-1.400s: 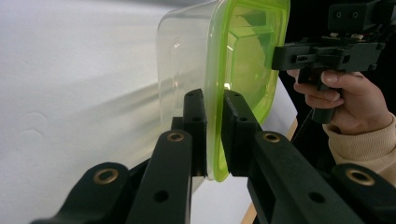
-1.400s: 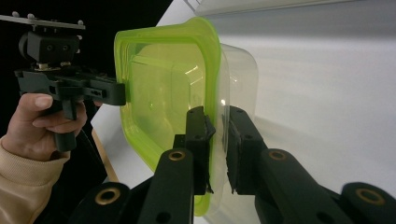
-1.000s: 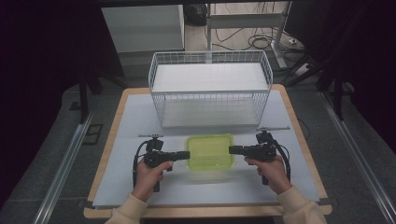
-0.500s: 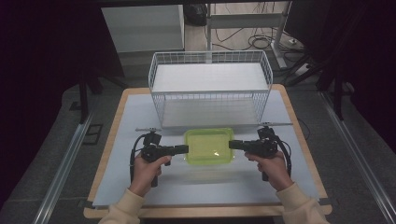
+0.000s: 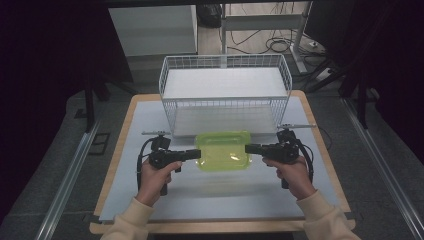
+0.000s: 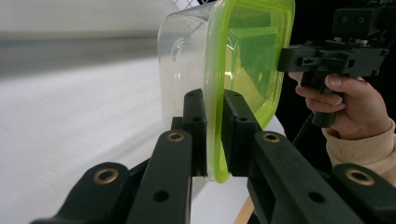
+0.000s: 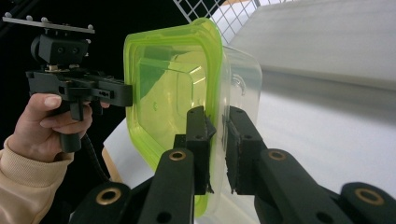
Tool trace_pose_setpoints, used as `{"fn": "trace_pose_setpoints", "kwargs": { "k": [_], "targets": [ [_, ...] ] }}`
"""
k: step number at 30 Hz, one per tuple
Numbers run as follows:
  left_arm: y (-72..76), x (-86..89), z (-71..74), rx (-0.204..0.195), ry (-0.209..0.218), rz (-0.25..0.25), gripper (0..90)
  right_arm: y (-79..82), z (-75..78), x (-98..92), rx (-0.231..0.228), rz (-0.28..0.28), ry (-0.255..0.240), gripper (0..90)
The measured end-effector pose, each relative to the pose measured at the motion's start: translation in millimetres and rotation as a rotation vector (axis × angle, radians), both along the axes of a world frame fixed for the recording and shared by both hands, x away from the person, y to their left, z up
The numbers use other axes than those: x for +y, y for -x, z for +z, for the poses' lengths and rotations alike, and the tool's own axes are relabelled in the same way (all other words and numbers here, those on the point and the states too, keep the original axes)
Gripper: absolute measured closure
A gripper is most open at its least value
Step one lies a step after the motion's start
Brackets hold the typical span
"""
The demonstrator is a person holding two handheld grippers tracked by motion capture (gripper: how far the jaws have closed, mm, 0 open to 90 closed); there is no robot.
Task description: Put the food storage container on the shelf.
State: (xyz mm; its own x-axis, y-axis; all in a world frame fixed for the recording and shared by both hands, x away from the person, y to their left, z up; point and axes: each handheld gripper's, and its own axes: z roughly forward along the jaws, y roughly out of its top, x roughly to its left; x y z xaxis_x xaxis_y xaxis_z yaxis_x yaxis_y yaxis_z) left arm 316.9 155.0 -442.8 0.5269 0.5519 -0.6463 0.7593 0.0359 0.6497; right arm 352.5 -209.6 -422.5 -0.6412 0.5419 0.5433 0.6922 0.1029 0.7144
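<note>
Here you hold the lidded container (image 5: 223, 150) level between both hands, just in front of the wire basket (image 5: 225, 95) near the table's (image 5: 130, 150) middle, probably to carry it. Your left gripper (image 5: 194, 154) and right gripper (image 5: 251, 148) are each clamped on opposite rims of its green lid (image 6: 247, 60).

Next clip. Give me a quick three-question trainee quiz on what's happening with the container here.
1. True or false: both grippers clamp the green lid.
2. The left gripper grips which part? A) the rim B) the clear base's floor C) the basket wire
3. What white wire object stands just beyond the container?

Key: 1 true, the right gripper grips the opposite edge. 2 A. 3 the basket.
</note>
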Motion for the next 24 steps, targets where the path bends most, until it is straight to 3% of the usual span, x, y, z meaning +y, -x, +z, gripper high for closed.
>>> {"fn": "trace_pose_setpoints", "kwargs": {
  "k": [17,24],
  "targets": [
    [-10.2,0.0,30.6,-0.042,0.0,0.008,81.6,-7.8,33.6,1.0,-0.051,-0.007,0.001,81.0],
    [-15.7,0.0,38.9,-0.046,-0.001,0.01,81.6,-11.9,40.0,1.1,-0.057,-0.012,-0.005,81.0]
  ]
}}
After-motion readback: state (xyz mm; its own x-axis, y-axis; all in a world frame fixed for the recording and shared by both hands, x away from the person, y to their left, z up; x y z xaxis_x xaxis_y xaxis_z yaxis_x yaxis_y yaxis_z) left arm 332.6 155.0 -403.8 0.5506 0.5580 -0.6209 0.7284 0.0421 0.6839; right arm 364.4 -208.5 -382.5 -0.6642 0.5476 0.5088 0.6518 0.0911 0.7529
